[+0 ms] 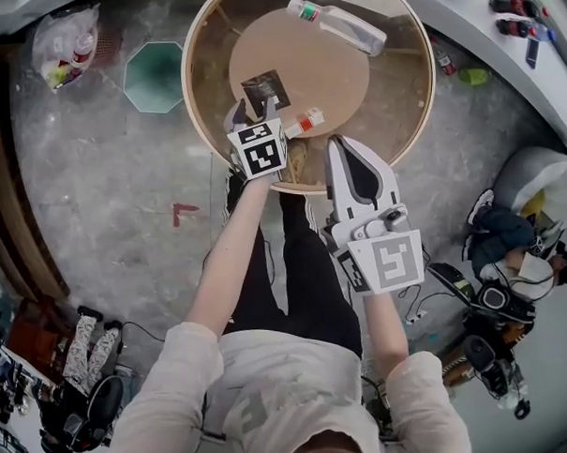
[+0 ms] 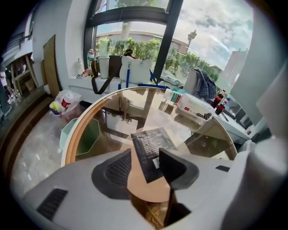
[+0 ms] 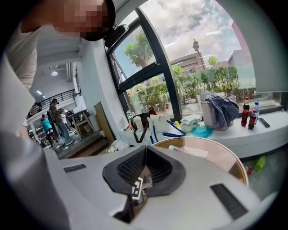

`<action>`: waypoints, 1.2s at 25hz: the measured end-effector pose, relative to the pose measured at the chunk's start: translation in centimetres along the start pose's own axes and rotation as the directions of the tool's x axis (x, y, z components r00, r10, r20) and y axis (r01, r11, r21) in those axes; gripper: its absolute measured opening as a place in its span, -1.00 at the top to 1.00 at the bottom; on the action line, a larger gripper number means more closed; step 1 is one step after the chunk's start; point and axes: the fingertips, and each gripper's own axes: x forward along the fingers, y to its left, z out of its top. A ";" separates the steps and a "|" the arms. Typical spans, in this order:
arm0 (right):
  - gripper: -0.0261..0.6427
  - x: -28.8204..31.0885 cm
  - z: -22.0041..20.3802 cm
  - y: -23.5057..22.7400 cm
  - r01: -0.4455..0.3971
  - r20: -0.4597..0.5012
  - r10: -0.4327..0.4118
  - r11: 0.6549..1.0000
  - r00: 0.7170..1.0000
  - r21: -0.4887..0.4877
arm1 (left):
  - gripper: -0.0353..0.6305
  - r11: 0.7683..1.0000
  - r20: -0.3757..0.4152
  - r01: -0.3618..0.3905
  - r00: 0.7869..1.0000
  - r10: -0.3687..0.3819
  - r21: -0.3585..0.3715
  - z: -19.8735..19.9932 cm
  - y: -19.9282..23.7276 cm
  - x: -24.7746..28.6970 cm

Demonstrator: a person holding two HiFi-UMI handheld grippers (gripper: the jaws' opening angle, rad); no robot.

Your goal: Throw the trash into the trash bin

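A dark printed wrapper (image 1: 266,87) lies on the wooden disc of a round glass table (image 1: 200,105). My left gripper (image 1: 257,107) hangs right over its near edge, and in the left gripper view the wrapper (image 2: 150,148) reaches in between the parted jaws of the left gripper (image 2: 145,155) with a gap at the left pad. A clear plastic bottle (image 1: 334,24) lies at the table's far side, and a small white item with a red end (image 1: 305,122) lies by the left gripper. My right gripper (image 1: 336,143) hovers at the table's near rim, shut and empty. The green octagonal bin (image 1: 159,75) stands on the floor left of the table.
A basket with bottles in a plastic bag (image 1: 66,47) sits at the far left. A person lounges on a beanbag (image 1: 522,241) at the right, with cables and gear on the floor nearby. A counter with bottles (image 1: 518,20) runs along the far right.
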 end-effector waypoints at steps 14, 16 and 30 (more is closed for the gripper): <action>0.88 1.5 -0.6 1.4 -0.021 -0.023 0.021 1.000 1.000 0.003 | 0.84 1.000 -0.011 -0.026 1.000 0.026 0.018 -0.2 2.4 -0.4; 0.88 1.7 -0.6 1.2 -0.017 -0.023 0.017 1.000 1.000 0.003 | 0.84 1.000 -0.011 -0.024 1.000 0.024 0.009 -0.3 2.5 -0.3; 0.88 2.5 -0.8 0.6 -0.001 -0.032 0.001 1.000 0.999 0.012 | 0.36 0.980 0.007 -0.065 0.998 0.065 0.191 -0.2 -0.1 -0.2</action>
